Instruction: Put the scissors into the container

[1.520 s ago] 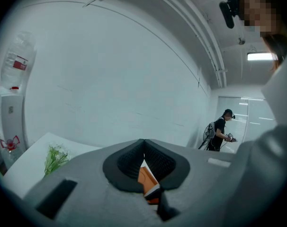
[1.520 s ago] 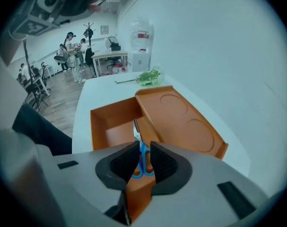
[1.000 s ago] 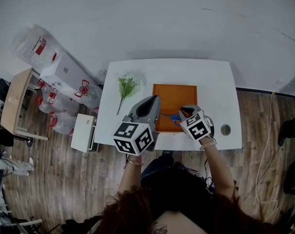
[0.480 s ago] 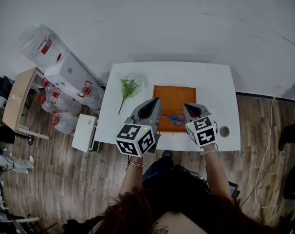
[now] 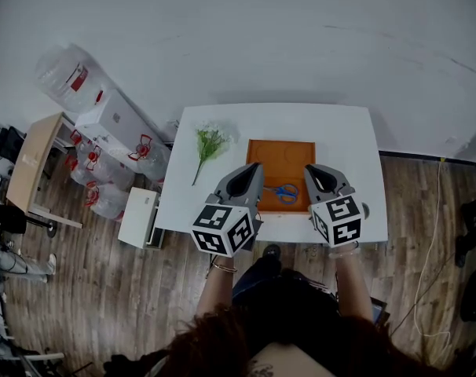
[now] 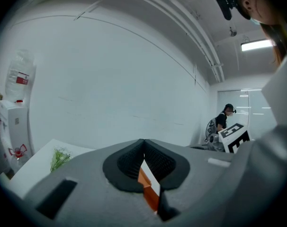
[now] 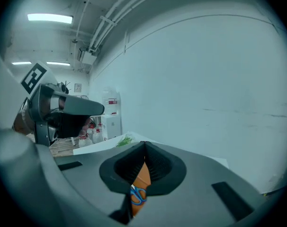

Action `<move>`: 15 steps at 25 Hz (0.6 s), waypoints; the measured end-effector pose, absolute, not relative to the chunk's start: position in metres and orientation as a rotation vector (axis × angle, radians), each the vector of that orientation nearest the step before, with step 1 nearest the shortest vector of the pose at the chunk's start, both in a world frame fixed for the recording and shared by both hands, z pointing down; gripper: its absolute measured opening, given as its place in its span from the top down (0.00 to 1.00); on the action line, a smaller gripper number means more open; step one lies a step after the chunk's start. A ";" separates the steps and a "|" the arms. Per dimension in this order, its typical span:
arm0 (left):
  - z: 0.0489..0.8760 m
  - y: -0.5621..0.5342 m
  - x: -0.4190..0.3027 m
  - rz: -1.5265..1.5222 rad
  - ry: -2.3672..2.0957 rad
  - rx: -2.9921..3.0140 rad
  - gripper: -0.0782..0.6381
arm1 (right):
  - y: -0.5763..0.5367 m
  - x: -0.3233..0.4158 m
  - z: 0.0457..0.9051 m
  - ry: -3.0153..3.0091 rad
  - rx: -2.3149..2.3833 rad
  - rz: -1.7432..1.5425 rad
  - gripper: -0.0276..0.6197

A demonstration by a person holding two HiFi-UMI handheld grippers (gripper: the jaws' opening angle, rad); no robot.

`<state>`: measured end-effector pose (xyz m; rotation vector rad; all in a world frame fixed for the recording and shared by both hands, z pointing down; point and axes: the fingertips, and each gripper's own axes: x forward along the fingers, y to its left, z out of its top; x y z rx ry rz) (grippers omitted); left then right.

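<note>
The blue-handled scissors (image 5: 284,192) lie flat in the front part of the orange container (image 5: 281,159) on the white table (image 5: 340,132). My left gripper (image 5: 251,167) hangs above the container's left front corner, shut and holding nothing. On the other side, my right gripper (image 5: 311,169) hovers by the container's right front corner, jaws together and nothing in them. In the right gripper view the scissors (image 7: 137,195) and the orange container (image 7: 142,176) show below the closed jaws of the right gripper (image 7: 144,150). The left gripper view shows a strip of the container (image 6: 149,193) under the left gripper (image 6: 143,148).
A green sprig with white flowers (image 5: 208,141) lies left of the container. Large water bottles (image 5: 69,77) and a white box (image 5: 116,124) stand on the floor at the left. Another person (image 6: 223,122) stands far off in the left gripper view.
My right gripper has drawn back from the scissors, to the right and toward me, and its jaws have closed. The scissors stay in the container. The left gripper has barely shifted.
</note>
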<state>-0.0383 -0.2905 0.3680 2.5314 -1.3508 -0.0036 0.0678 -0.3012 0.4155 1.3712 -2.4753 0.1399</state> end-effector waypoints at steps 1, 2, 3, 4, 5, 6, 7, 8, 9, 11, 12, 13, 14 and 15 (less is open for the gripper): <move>0.367 -0.289 -0.038 -0.005 -1.351 2.534 0.87 | -0.299 0.067 0.411 -2.487 1.370 0.134 0.96; 0.366 -0.287 -0.038 -0.005 -1.351 2.536 0.87 | -0.296 0.066 0.408 -2.499 1.366 0.131 0.96; 0.365 -0.286 -0.038 -0.006 -1.350 2.539 0.87 | -0.294 0.066 0.405 -2.509 1.365 0.130 0.96; 0.364 -0.285 -0.037 -0.006 -1.349 2.542 0.87 | -0.293 0.066 0.402 -2.515 1.366 0.128 0.96; 0.364 -0.285 -0.036 -0.004 -1.348 2.544 0.87 | -0.291 0.066 0.400 -2.519 1.367 0.124 0.96; 0.364 -0.284 -0.035 -0.001 -1.348 2.546 0.87 | -0.290 0.067 0.399 -2.522 1.369 0.119 0.96; 0.364 -0.282 -0.035 0.003 -1.349 2.547 0.87 | -0.288 0.067 0.397 -2.525 1.368 0.113 0.96; 0.364 -0.281 -0.034 0.006 -1.351 2.549 0.87 | -0.286 0.068 0.395 -2.530 1.365 0.105 0.96; 0.364 -0.279 -0.034 0.008 -1.352 2.551 0.87 | -0.284 0.067 0.394 -2.536 1.361 0.097 0.96; 0.363 -0.277 -0.033 0.011 -1.350 2.554 0.87 | -0.281 0.067 0.390 -2.544 1.358 0.085 0.96; 0.363 -0.276 -0.033 0.015 -1.349 2.556 0.87 | -0.280 0.068 0.389 -2.547 1.361 0.082 0.96; 0.363 -0.276 -0.033 0.019 -1.348 2.558 0.87 | -0.280 0.068 0.387 -2.549 1.366 0.081 0.96; 0.364 -0.275 -0.032 0.022 -1.348 2.560 0.87 | -0.279 0.070 0.386 -2.551 1.371 0.079 0.96; 0.364 -0.276 -0.031 0.024 -1.347 2.561 0.87 | -0.279 0.071 0.384 -2.552 1.376 0.077 0.96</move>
